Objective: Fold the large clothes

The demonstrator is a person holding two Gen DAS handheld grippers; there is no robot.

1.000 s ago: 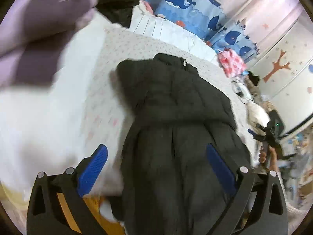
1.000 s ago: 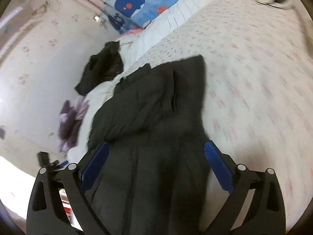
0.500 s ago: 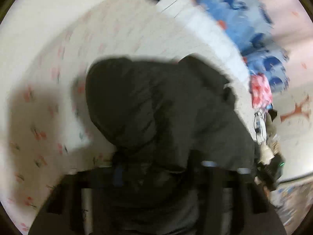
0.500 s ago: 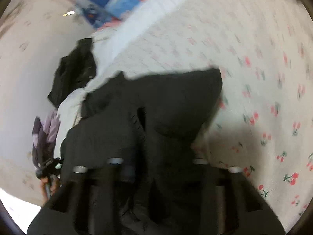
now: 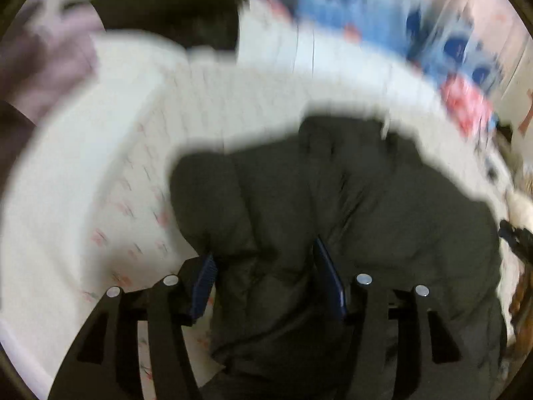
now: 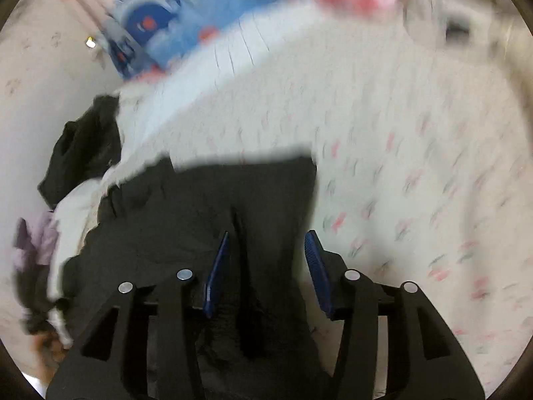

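Dark puffer jacket (image 5: pixel 366 206), lower centre: likely soft, bulky, slippery; best pinched at a quilted edge. Left gripper (image 5: pixel 266 283) and right gripper (image 6: pixel 266 266) half-wide, opening, fabric between, unpressed.

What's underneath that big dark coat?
The dark coat lies on a white bedspread printed with small pink cherries, which shows around its edges. Whatever lies directly beneath the coat is covered.
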